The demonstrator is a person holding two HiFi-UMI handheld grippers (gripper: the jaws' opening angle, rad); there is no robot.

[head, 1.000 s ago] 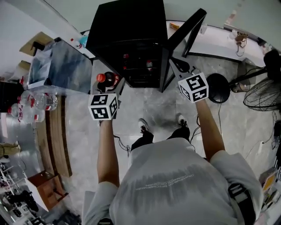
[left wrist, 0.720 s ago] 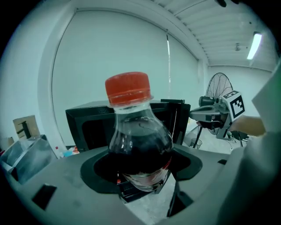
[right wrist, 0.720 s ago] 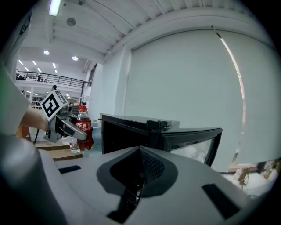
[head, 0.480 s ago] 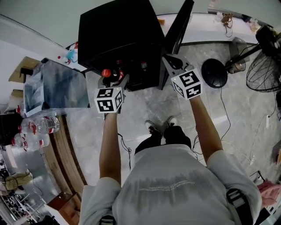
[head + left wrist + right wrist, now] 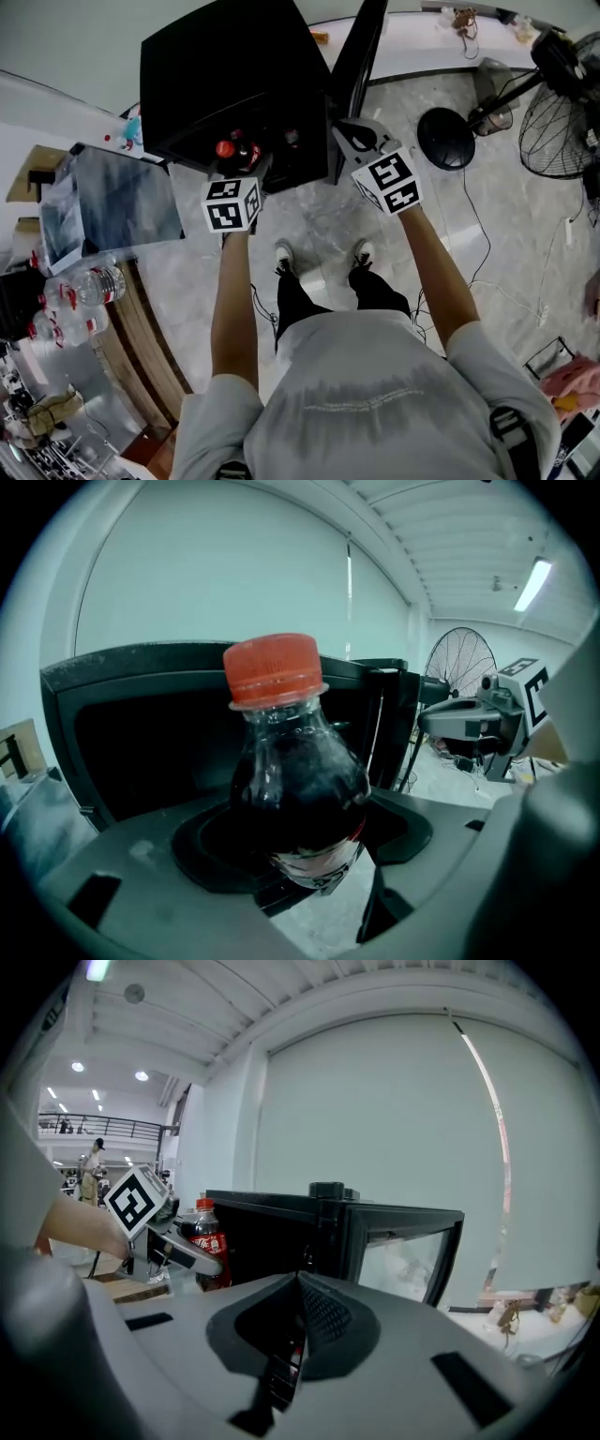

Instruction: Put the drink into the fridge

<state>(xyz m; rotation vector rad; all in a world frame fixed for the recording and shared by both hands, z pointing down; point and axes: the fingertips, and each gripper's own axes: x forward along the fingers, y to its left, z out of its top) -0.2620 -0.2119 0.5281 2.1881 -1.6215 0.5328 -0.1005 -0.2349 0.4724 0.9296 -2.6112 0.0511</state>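
Observation:
The drink is a dark cola bottle with a red cap; it stands upright in my left gripper, which is shut on its lower body. In the head view the bottle is at the open front of the black fridge, near its left side. The fridge door stands swung open on the right. My right gripper is shut with nothing in it, just in front of the door's lower edge. In the right gripper view its jaws point at the fridge and glass door; the bottle shows at left.
A foil-covered box sits left of the fridge, with several water bottles below it. A fan and a round black stand base are to the right. A cable trails on the marble floor. The person's feet stand before the fridge.
The person has stepped closer to the fridge. Both grippers have moved forward, and the bottle has gone from in front of the fridge to its open front.

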